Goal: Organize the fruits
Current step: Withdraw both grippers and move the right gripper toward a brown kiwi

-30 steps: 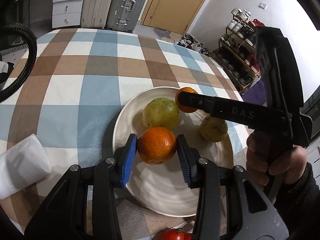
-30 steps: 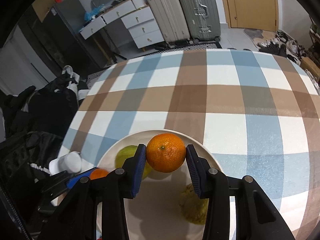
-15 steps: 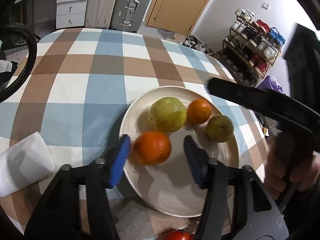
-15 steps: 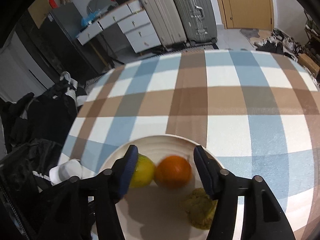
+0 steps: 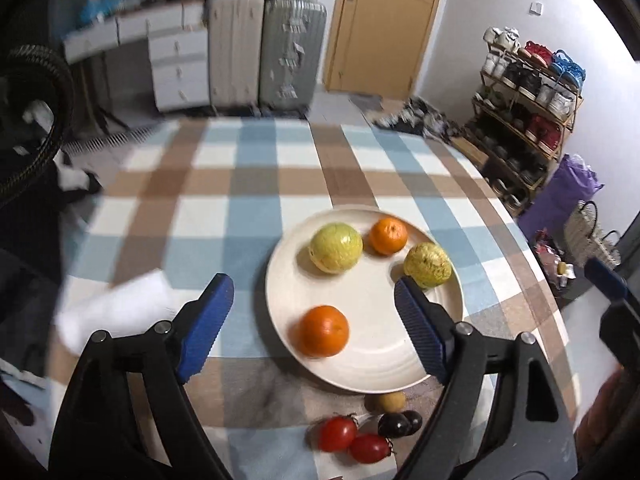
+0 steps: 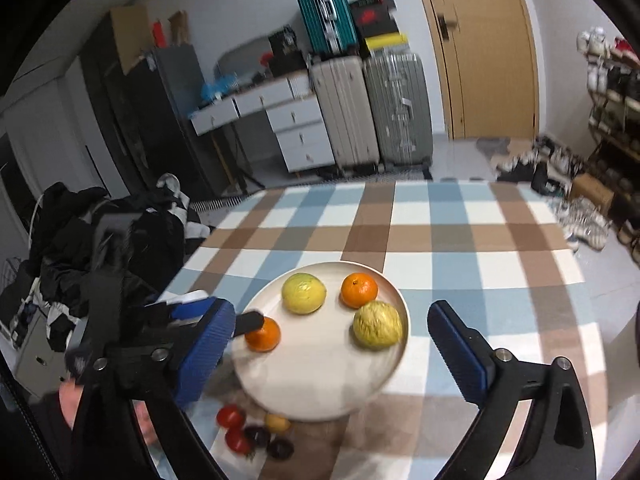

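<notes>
A cream round plate (image 5: 362, 376) lies at center right of the left view, holding 4 fruits. A large yellow-green guava (image 5: 336, 247) sits at its upper edge, a small orange (image 5: 388, 236) just beside it, and a bumpy yellow fruit (image 5: 427, 265) at right. A bigger orange (image 5: 324, 331) rests apart, lower left. Below the plate lie 2 red tomatoes (image 5: 337, 433), 2 dark grapes (image 5: 394, 424) and a small tan fruit (image 5: 390, 401).

- I see a smooth, matt cream plate (image 5: 404, 376) on the checked cloth tablecloth (image 5: 256, 184).
- On that plate, my oranges (image 5: 324, 331) look finely dimpled; the yellow-green fruit (image 6: 377, 325) beside them looks rough.
- My gripper pads (image 5: 418, 330) are ribbed blue.
</notes>
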### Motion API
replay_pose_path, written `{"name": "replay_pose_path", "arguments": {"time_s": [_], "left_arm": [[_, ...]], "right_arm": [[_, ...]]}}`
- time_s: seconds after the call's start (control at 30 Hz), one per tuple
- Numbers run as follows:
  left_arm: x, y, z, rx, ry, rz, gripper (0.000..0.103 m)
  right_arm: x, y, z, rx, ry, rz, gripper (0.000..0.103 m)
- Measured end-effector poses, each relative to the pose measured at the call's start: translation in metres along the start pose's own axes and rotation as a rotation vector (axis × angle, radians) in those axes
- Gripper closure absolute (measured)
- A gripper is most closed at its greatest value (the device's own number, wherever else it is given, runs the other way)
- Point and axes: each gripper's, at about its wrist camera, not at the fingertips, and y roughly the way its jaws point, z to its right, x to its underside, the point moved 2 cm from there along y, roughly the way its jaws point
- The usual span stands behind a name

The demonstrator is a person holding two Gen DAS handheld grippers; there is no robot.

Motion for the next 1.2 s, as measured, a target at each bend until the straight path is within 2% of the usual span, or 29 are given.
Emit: {"name": "replay_pose_path", "arguments": {"time_s": [0.17, 0.23, 0.33, 0.47, 0.63, 0.73, 0.87, 0.97, 1.2], "left_arm": [[0.016, -0.051, 0.015, -0.022, 0.018, 0.086, 0.012], [0.031, -0.071, 0.021, -0.008, 0.026, 0.114, 0.002], [0.056, -0.09, 0.03, -0.007, 0.065, 0.143, 0.0], [0.083, -0.103, 0.037, 0.004, 0.087, 0.129, 0.0], [0.109, -0.112, 0.028, 0.008, 0.018, 0.085, 0.0], [0.111, -0.109, 0.018, 0.009, -0.014, 0.075, 0.0], [0.105, -0.11, 0.007, -0.007, -0.04, 0.097, 0.0], [0.097, -0.101, 0.001, -0.018, -0.045, 0.082, 0.0], [0.095, -0.096, -0.012, -0.011, -0.102, 0.056, 0.0]], "right_arm": [[0.027, -0.05, -0.006, 0.001, 0.035, 0.121, 0.0], [0.034, -0.063, -0.009, 0.005, 0.027, 0.135, 0.0], [0.048, -0.079, -0.006, -0.006, 0.054, 0.143, 0.0], [0.074, -0.091, -0.005, 0.005, 0.09, 0.087, 0.0], [0.096, -0.094, -0.01, 0.049, 0.03, 0.022, 0.0], [0.105, -0.099, -0.007, 0.08, 0.013, 0.012, 0.0], [0.117, -0.089, -0.005, 0.035, 0.038, -0.076, 0.0], [0.125, -0.073, -0.011, 0.0, 0.026, -0.157, 0.0], [0.137, -0.052, -0.024, -0.01, -0.033, -0.231, 0.005]]}}
